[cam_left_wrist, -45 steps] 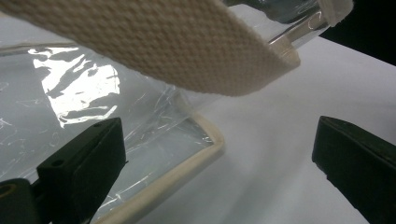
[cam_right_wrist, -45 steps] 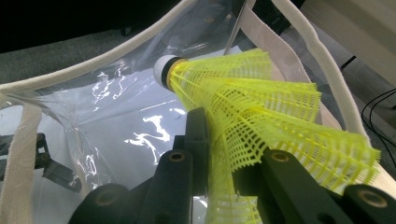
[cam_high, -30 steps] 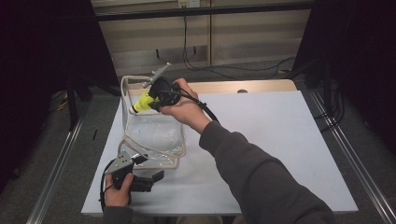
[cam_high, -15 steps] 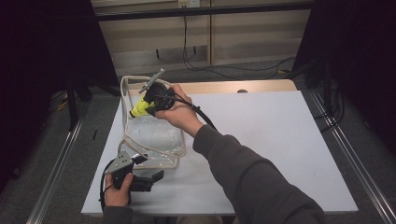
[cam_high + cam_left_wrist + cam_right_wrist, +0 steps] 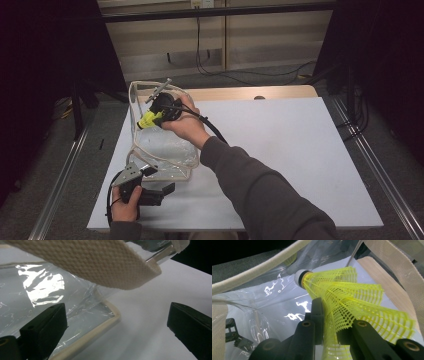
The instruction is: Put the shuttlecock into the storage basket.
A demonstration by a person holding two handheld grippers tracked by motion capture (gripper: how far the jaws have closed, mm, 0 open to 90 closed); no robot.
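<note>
A clear plastic bag (image 5: 165,152) with cream trim stands at the table's left side, mouth upward. My right gripper (image 5: 154,116) is at the bag's mouth, shut on the skirt of a yellow mesh shuttlecock (image 5: 146,121). In the right gripper view the shuttlecock (image 5: 352,295) points its white cork into the bag (image 5: 274,302), with the gripper (image 5: 329,323) clamped on its skirt. My left gripper (image 5: 166,194) rests open on the table at the bag's near corner. In the left gripper view the gripper (image 5: 117,327) is spread wide, with the bag's trimmed corner (image 5: 100,325) lying between the jaws, untouched.
The white table top (image 5: 300,150) stretches to the right of the bag. A cream webbing strap (image 5: 100,265) of the bag hangs close over the left gripper. A wooden strip (image 5: 240,92) borders the table's far edge, with cables on the floor behind.
My right gripper has moved a little left and down with the shuttlecock, deeper into the bag's mouth. The left gripper has stayed where it was.
</note>
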